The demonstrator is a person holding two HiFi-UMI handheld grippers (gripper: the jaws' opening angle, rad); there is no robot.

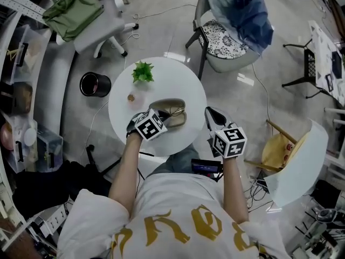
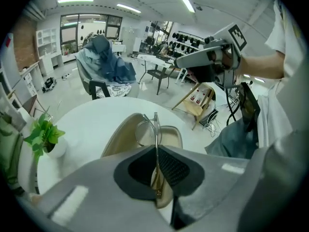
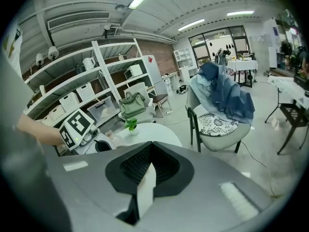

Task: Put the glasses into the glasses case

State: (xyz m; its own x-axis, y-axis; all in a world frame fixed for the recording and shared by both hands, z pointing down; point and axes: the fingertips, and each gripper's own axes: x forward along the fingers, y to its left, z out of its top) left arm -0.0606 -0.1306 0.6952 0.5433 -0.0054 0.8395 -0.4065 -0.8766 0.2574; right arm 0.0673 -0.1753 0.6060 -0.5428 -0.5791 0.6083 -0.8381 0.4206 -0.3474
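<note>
Your left gripper (image 2: 155, 151) is clamped shut on the glasses (image 2: 156, 129). Its dark ribbed pads pinch one thin metal temple arm, which runs straight up from the jaws toward 12 o'clock in the left gripper view. The frame is fine wire, with a round clear lens just at 11 o'clock from the pinch point.

The glasses case (image 2: 118, 139) lies open right beyond the jaw tips. It is a tan clamshell with smooth, rounded halves, the lid spreading toward 10 o'clock and the shallow tray toward 1 o'clock. The lens sits over the seam between the two halves. You cannot tell from here whether it touches the lining.

In the head view, the case rests near the middle of the round white table (image 1: 124, 109), whose top is glossy and plain. Your left gripper reaches it from the table's 7 o'clock side.

Your right gripper (image 3: 151, 149) has its jaws closed together with nothing between them. It hovers at the table's 4 o'clock edge, apart from the case, and points out across the room.

A small leafy green plant (image 1: 143, 72) stands near the rim at 11 o'clock, well clear of both grippers.
</note>
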